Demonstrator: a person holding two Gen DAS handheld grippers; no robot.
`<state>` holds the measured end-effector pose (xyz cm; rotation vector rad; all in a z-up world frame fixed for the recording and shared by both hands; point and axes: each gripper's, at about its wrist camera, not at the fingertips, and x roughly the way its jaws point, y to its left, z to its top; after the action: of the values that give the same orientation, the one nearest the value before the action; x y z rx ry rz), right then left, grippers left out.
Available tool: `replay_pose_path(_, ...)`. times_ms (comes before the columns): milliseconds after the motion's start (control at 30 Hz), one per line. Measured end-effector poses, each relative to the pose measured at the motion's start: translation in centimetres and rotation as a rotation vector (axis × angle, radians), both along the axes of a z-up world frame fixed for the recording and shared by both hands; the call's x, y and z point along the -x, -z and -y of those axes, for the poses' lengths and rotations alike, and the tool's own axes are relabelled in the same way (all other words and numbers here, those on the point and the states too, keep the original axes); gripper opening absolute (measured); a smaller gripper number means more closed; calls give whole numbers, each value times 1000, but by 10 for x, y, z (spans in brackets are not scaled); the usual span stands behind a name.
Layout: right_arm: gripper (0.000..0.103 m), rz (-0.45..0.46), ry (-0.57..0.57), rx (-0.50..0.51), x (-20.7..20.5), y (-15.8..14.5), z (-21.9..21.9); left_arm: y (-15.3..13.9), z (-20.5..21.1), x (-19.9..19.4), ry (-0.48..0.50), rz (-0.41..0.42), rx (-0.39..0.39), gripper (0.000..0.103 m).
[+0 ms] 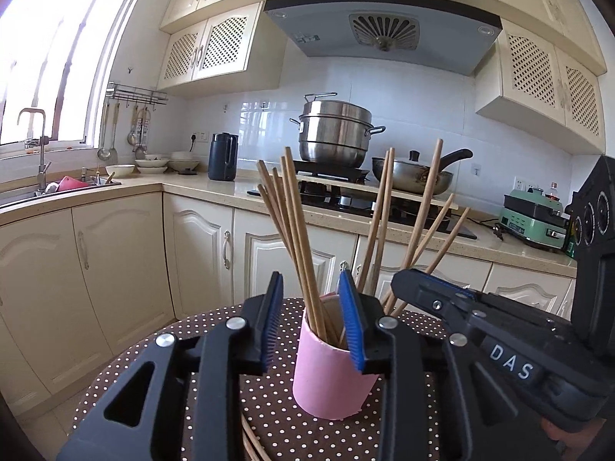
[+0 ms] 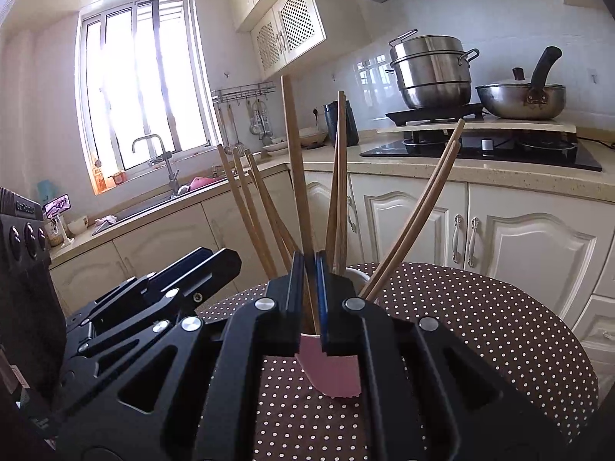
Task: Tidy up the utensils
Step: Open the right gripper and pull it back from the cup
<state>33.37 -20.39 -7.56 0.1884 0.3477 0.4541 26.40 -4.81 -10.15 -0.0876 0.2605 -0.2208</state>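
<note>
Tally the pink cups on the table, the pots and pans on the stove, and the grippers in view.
Pink cup: 1
Steamer pot: 1
Pan: 1
Grippers: 2, the left gripper and the right gripper, which is shut on a chopstick
Total: 5

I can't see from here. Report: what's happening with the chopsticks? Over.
Left gripper open. Right gripper shut on one chopstick over pink cup. More chopsticks on table. Nothing blocking.

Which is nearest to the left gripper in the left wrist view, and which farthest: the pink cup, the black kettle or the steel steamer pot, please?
1. Pink cup, just beyond the left gripper.
2. Black kettle, on the left counter.
3. Steel steamer pot, on the stove behind.
</note>
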Motion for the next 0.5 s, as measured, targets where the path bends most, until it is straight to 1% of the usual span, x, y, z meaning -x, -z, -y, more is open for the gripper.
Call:
replay_pose_path(133, 9, -6, 0, -2, 5, -1, -3, -6, -7, 9, -29, 6, -12, 35)
replay_pose_path(200, 9, -2, -2, -5, 8, -3, -5, -9, -11, 14, -39, 6, -25, 35)
replay_pose_path(233, 10, -2, -1, -6, 10, -4, -6, -11, -13, 15, -48, 5, -31, 35)
replay_pose_path(300, 23, -2, 2, -11, 13, -5, -6, -14, -18, 21, -63, 6, -33, 35)
replay_pose_path(333, 37, 4, 4, -16, 16, -7, -6, -16, -20, 24, -67, 9, -30, 35)
replay_pose_path(367, 43, 13, 3, -22, 20, -8, -6, -18, -23, 27, -75, 12, -30, 38)
replay_pose_path(500, 43, 27, -4, -25, 32, -15, -9, -24, -30, 39, -113, 20, -53, 40)
